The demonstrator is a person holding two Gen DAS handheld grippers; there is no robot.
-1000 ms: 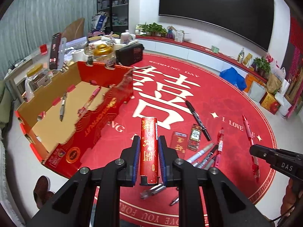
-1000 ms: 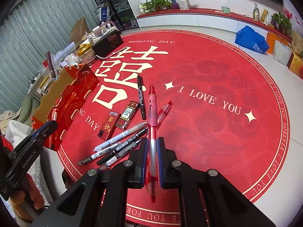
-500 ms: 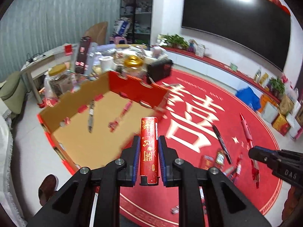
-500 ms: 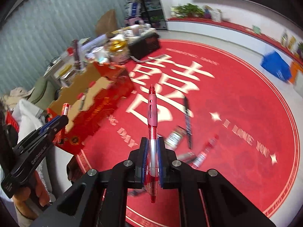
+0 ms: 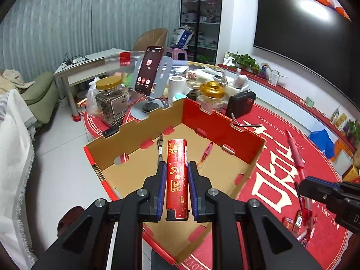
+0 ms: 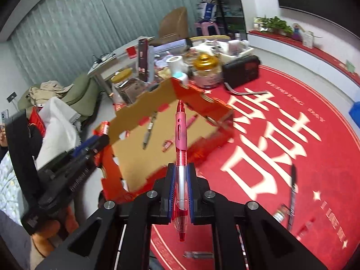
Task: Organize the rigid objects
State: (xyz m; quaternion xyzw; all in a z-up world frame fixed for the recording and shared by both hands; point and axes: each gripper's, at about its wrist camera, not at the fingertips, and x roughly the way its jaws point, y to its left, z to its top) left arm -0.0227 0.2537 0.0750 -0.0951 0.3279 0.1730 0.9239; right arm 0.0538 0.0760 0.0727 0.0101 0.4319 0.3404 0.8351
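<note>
My left gripper (image 5: 177, 165) is shut on a red tube with gold characters (image 5: 177, 175) and holds it over the open cardboard box (image 5: 225, 121), whose outside is red. On the box floor lie a grey pen (image 5: 160, 148) and a pink pen (image 5: 208, 150). My right gripper (image 6: 181, 168) is shut on a red and pink pen (image 6: 181, 135), which points at the box (image 6: 135, 108) from its near side. In the left wrist view the right gripper (image 5: 315, 187) shows at the right edge. The left gripper (image 6: 99, 141) appears at the box's left corner.
Behind the box stand a phone on a stand (image 5: 148, 72), a gold-lidded jar (image 5: 112, 99), a tissue roll (image 5: 176, 85) and a black radio (image 5: 240, 103). A black marker (image 6: 292, 186) and several small items lie on the red round mat (image 5: 281, 180). White cloth hangs at left.
Both grippers swung left from above the pens on the mat to the box. Each kept hold of its item, and the box now fills the middle of both views.
</note>
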